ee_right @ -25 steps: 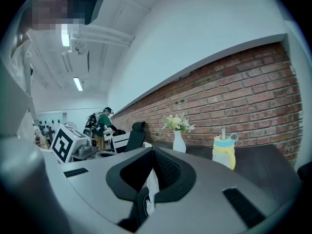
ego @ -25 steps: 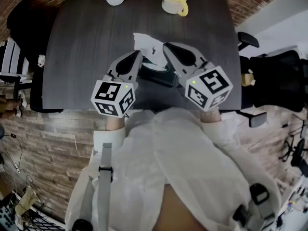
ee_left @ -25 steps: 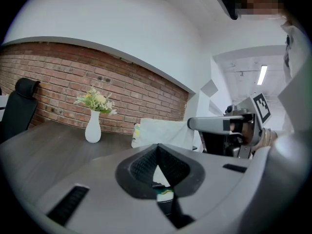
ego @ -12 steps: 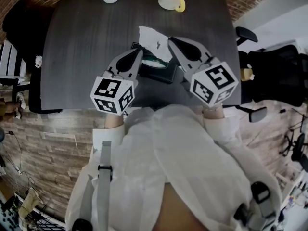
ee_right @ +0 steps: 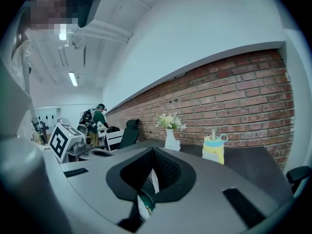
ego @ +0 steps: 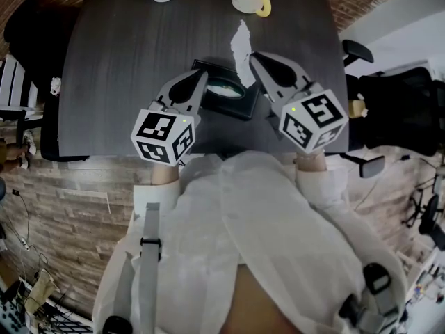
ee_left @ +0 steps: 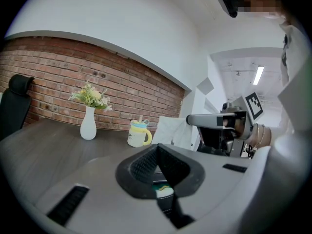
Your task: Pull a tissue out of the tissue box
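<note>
Tissue (ego: 241,44) has come out of the tissue box (ego: 229,97).
The right gripper (ego: 252,56) pinches it tight at its tip. A moment ago it lay spread over the box; now it hangs free, past it. The left gripper (ego: 203,74) is closed and empty, just beside the box.

Your head camera looks steeply down; your 2 gripper cameras face the brick wall (ee_left: 58,67), all 3 seemingly sharing the vase (ee_left: 88,126).

The person wears a white coat (ego: 243,214) with grey straps (ego: 148,256) over it. Above the coat, left gripper (ego: 201,76) and right gripper (ego: 254,58) are grey shells with black pads — each bears black-and-white square markers and a small green light.
</note>
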